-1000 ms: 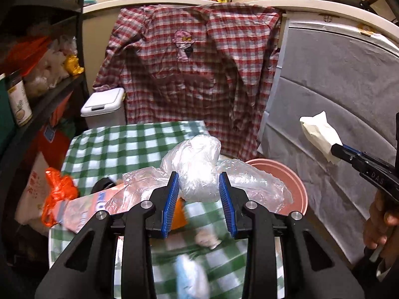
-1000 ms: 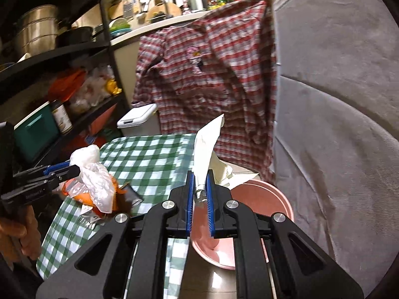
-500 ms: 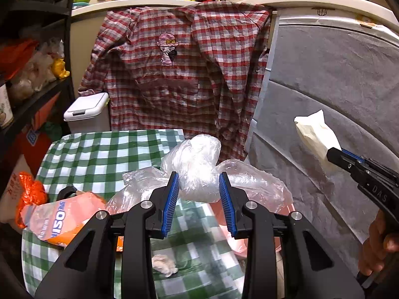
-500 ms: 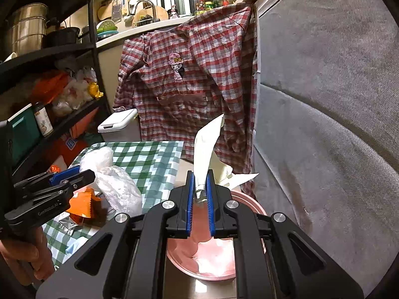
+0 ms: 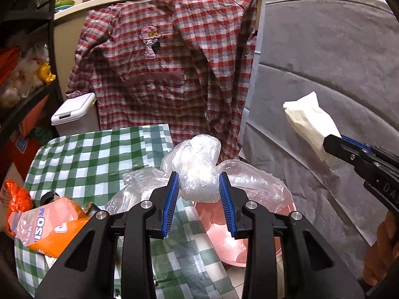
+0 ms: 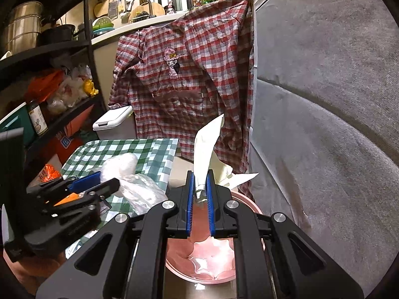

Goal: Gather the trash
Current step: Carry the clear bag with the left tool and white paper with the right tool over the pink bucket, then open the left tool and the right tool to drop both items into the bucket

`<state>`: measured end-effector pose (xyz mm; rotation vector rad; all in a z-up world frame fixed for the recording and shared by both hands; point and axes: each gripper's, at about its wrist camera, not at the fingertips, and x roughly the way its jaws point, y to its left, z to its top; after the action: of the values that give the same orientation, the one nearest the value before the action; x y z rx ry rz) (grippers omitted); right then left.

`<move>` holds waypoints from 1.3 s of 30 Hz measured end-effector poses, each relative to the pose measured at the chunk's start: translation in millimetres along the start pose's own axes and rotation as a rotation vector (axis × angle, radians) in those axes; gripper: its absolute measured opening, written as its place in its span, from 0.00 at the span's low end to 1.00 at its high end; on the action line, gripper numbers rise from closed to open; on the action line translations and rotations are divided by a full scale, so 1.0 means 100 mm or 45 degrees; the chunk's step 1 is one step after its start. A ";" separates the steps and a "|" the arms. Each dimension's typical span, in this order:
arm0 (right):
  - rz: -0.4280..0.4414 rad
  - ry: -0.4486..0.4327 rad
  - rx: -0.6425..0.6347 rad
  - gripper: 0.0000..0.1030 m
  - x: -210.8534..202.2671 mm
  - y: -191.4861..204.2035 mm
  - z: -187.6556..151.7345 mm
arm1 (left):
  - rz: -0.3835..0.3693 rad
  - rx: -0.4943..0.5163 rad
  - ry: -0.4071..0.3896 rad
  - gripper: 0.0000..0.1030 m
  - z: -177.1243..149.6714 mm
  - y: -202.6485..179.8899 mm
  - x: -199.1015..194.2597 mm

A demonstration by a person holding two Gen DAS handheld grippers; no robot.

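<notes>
1. A wide grey felt-like covering (image 6: 324, 99), matte and fuzzy with soft creases, is seen filling everything right of both sets of jaws.
2. A red, white and grey checked shirt (image 5: 169, 62), thin and crumpled cotton with a small pink embroidered patch, is hung flat well beyond the jaws, over a counter edge.
3. A glossy green-and-white gingham tablecloth (image 5: 94, 154) is spread ahead and left of the left jaws, smooth like oilcloth.
4. A round pink plastic basin (image 6: 251, 204), shiny inside, is found directly under the right jaws and just below-right of the left ones.
5. A white boxy bin with a flat lid (image 5: 72, 114) is parked far left of the jaws, behind the cloth.
6. A crinkly clear plastic bag (image 5: 199, 172), bunched into a cloudy knot with loose film spilling both sides, is gripped by the left gripper (image 5: 199, 199), blue ribbed pads pressed into the wad from each side.
7. An orange-and-pink snack wrapper (image 5: 49, 226), slick foil, is left lying on the cloth, low left of the left jaws.
8. A cream folded paper scrap (image 6: 207, 154), stiff and pointed, is pinched tight in the nearly closed right gripper (image 6: 200, 211), sticking up over the basin.
</notes>
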<state>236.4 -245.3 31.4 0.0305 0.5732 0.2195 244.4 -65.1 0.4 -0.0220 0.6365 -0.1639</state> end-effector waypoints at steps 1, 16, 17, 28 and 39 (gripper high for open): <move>-0.001 0.003 -0.002 0.10 0.00 0.01 -0.01 | -0.001 0.005 0.003 0.32 0.00 -0.01 0.02; -0.033 0.044 0.029 0.40 0.08 -0.02 -0.03 | -0.082 -0.019 0.010 0.45 0.07 0.04 0.04; -0.034 0.043 0.029 0.40 0.08 -0.03 -0.03 | -0.081 -0.021 0.009 0.45 0.08 0.05 0.04; -0.015 0.002 -0.014 0.40 0.04 0.10 -0.04 | -0.065 -0.023 -0.042 0.45 0.12 0.17 -0.17; 0.046 -0.052 -0.072 0.39 -0.04 0.47 -0.07 | -0.002 -0.074 -0.115 0.37 0.19 0.67 -0.56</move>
<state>220.5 -200.6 32.1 -0.0096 0.5261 0.2698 220.7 9.3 43.7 -0.0855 0.5507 -0.1452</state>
